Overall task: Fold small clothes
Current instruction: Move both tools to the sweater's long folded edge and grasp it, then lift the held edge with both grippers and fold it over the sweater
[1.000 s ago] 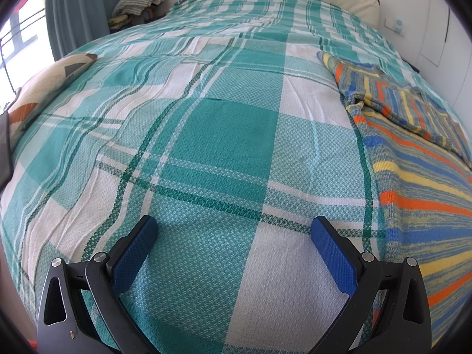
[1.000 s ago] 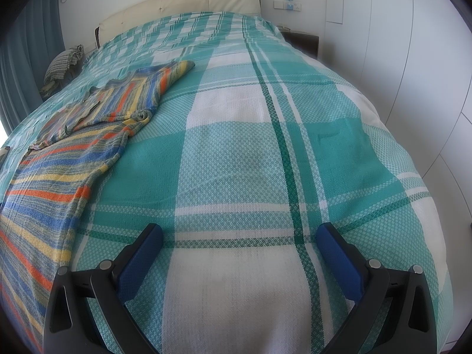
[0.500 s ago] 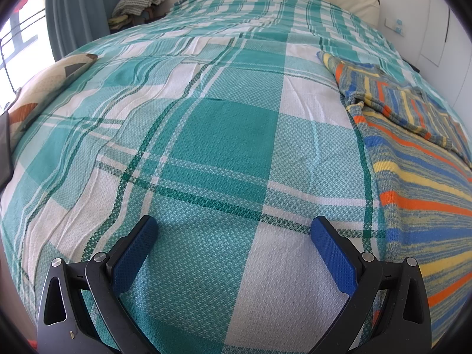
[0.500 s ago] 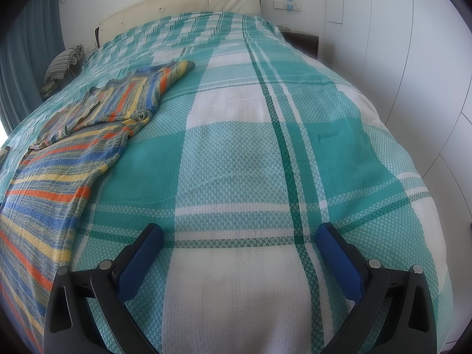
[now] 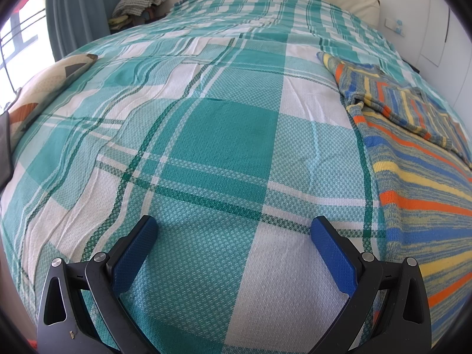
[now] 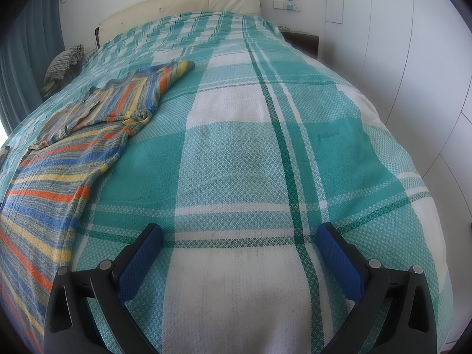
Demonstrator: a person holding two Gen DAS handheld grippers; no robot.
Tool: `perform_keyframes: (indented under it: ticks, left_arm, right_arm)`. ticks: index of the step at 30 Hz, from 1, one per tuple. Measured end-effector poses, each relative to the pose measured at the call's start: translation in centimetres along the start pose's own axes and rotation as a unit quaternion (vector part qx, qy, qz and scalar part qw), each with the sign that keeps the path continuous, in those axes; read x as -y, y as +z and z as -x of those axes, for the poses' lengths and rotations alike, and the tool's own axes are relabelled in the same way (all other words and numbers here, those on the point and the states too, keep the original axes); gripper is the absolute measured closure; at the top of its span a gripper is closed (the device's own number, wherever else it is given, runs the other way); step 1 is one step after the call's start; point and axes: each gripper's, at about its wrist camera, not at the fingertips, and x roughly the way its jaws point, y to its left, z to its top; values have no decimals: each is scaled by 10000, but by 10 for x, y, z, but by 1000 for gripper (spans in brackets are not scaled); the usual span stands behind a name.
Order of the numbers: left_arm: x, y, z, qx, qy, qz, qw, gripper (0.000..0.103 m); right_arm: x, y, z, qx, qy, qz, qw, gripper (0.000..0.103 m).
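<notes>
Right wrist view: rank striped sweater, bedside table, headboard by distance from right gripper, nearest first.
From the right gripper:
1. Striped sweater, on the bedspread to its left.
2. Bedside table, far right, beside the bed's head.
3. Headboard, cream, at the far end.

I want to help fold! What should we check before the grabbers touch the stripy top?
1. Left gripper jaws wide apart, nothing held: ok.
2. Right gripper jaws wide apart, nothing held: ok.
3. Top lying on the bed, in both views: ok.
4. Top spread flat: not ok, its far part is bunched and one sleeve sticks out.
5. Grippers at the top: not ok, both hover over bare bedspread beside it.
6. Near hem of the top: cannot tell, out of frame.
</notes>
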Motion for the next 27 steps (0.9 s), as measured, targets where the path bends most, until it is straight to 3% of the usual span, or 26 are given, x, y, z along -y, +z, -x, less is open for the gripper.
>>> perform_keyframes:
  ticks: [2, 5, 7, 10, 13, 15, 16, 19, 20, 21, 22, 23, 27]
  left_arm:
    - [-4, 4, 1, -186, -116, -20, 9998, 0]
    - [-13, 11, 20, -827, -484, -35, 9954, 3]
    - [-19, 5, 50, -917, -1155, 171, 9889, 6]
    - [-8, -22, 86, -1057, -1767, 12, 9786, 6]
    - [21, -56, 90, -1536, -1697, -624, 9714, 14]
    - [38, -71, 82, -1937, -1503, -962, 9647, 39]
    - [44, -75, 81, -2001, -1353, -1085, 9643, 40]
    - [53, -77, 82, -1981, -1076, -1312, 9654, 43]
    - [55, -77, 81, -2033, -1056, -1362, 9638, 57]
    - [57, -78, 81, -2096, -1062, -1412, 9617, 89]
    - [57, -79, 80, -2180, -1093, -1442, 9590, 99]
    - [56, -77, 81, -2204, -1130, -1405, 9586, 99]
    - [26, -45, 87, -2238, -1934, -453, 9542, 100]
  right_arm:
    - [-1, 0, 0, -22, -27, 23, 10000, 0]
    - [-6, 7, 1, -236, -123, 204, 9994, 1]
    - [-10, 13, 10, -526, -95, 417, 9977, 1]
    - [-18, 7, 49, -706, 567, 367, 9952, 3]
    - [-38, -17, 87, -1106, 1328, 357, 9843, 3]
    - [-52, -37, 101, -1515, 1701, 348, 9731, 5]
    - [-58, -48, 104, -1713, 1816, 308, 9679, 7]
    - [-65, -76, 95, -2376, 1942, -10, 9518, 26]
    - [-66, -84, 89, -2580, 1991, -164, 9453, 36]
    - [-67, -88, 84, -2676, 2049, -245, 9412, 42]
    - [-70, -90, 81, -2722, 2078, -233, 9392, 62]
    - [-72, -89, 80, -2749, 2110, -217, 9378, 97]
    - [-64, -65, 92, -2446, 2609, -758, 9308, 97]
